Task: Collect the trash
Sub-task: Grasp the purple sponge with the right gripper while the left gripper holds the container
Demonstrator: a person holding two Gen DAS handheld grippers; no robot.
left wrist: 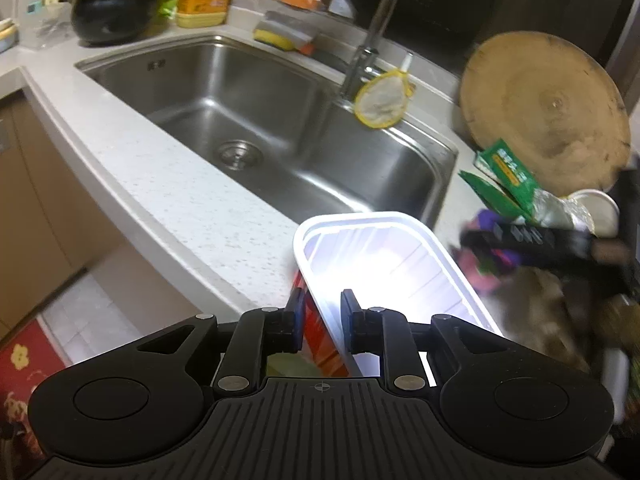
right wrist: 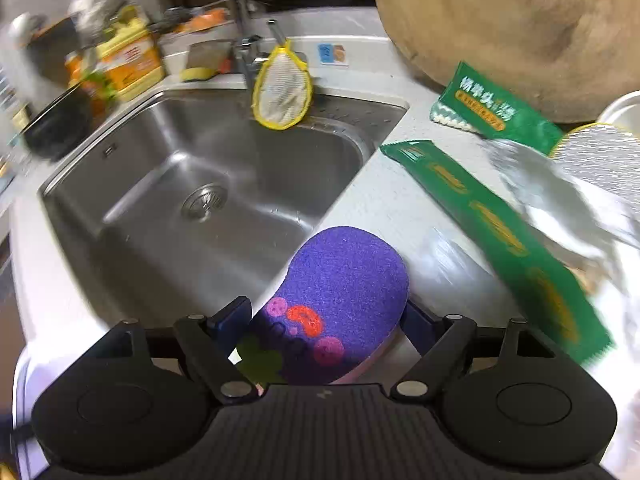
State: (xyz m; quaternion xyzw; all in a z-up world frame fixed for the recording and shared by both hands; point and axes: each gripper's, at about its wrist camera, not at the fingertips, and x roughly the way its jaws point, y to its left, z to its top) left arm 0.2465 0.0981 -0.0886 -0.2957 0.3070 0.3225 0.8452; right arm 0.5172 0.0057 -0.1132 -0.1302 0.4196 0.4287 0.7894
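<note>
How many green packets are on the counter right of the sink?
2. A short green packet leans at the foot of the round wooden board; a long green packet lies nearer the camera, its far end under foil. Others may be hidden.

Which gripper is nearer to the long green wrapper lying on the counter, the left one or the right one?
Right. The right gripper, holding a purple sponge, is just beside the long green wrapper; the left gripper is farther, by the sink.

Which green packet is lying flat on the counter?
The long, narrow green packet with gold ovals lies flat on the counter. The other green packet, shorter and printed with white characters, is propped up against the round wooden board.
</note>
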